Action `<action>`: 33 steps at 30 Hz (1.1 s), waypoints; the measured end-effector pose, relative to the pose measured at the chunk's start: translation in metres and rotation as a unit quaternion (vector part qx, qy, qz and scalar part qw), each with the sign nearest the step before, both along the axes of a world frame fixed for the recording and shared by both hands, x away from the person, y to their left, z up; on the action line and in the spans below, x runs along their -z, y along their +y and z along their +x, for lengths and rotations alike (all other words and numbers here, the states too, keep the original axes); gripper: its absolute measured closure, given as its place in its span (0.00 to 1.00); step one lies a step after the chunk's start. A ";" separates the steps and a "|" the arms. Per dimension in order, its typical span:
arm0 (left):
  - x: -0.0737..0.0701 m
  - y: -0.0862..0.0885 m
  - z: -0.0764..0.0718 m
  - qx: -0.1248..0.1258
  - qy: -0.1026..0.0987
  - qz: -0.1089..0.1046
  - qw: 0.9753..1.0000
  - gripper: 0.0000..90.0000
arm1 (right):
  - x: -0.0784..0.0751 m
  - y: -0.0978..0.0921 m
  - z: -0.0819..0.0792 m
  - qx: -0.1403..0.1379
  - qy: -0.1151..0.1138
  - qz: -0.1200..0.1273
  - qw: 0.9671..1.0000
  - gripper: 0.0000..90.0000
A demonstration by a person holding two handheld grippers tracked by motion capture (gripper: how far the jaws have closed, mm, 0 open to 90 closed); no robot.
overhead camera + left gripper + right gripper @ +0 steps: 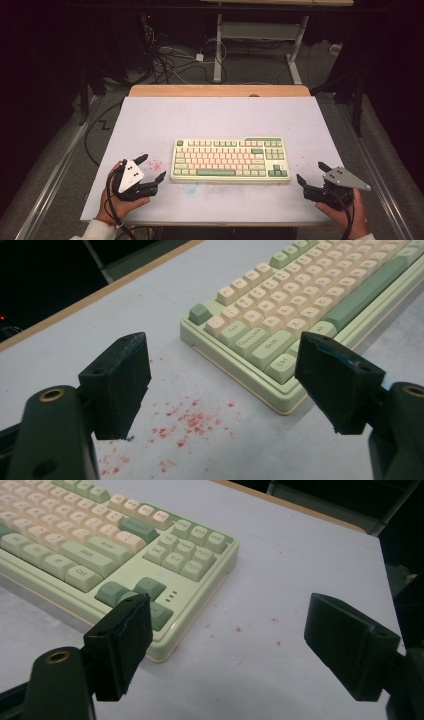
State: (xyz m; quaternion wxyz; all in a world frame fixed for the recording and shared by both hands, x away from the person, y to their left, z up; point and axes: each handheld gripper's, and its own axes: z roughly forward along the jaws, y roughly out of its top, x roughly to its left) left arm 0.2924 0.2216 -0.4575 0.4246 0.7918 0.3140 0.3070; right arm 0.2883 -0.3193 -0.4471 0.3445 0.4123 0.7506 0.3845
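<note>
Two hands at the near edge of the tabletop [150,115], each gripping a set of tongs. Left tongs [152,167] spread wide, empty, angled toward the near left corner of the keyboard [230,160]. Right tongs [312,172] likewise spread, empty, angled at its near right corner. Forearms cut off at the bottom of the high view. One keyboard, cream and green, flat mid-tabletop between both tongs, untouched. Red specks [190,422] just beside its left end. Beyond, dark floor with cables [165,57], hard to make out.

green and cream keyboard [230,159], red-speckled white table [200,120]
</note>
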 end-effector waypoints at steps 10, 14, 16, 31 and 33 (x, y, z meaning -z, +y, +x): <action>0.012 -0.004 0.002 -0.001 0.051 0.019 0.999 0.23 | 0.001 0.003 0.003 -0.014 -0.005 -0.013 1.000 0.24; 0.012 -0.001 0.002 -0.006 0.054 0.014 0.998 0.22 | 0.000 0.002 0.002 -0.036 -0.006 0.001 0.999 0.25; 0.012 -0.001 0.002 -0.005 0.056 0.017 0.998 0.22 | 0.000 0.001 0.003 -0.040 -0.004 0.002 0.999 0.25; 0.015 -0.004 0.004 -0.005 0.066 0.032 0.997 0.22 | -0.003 0.004 0.008 -0.049 0.000 0.000 0.999 0.26; 0.015 -0.003 0.004 -0.004 0.067 0.032 0.997 0.22 | -0.003 0.005 0.008 -0.053 0.000 -0.004 0.999 0.27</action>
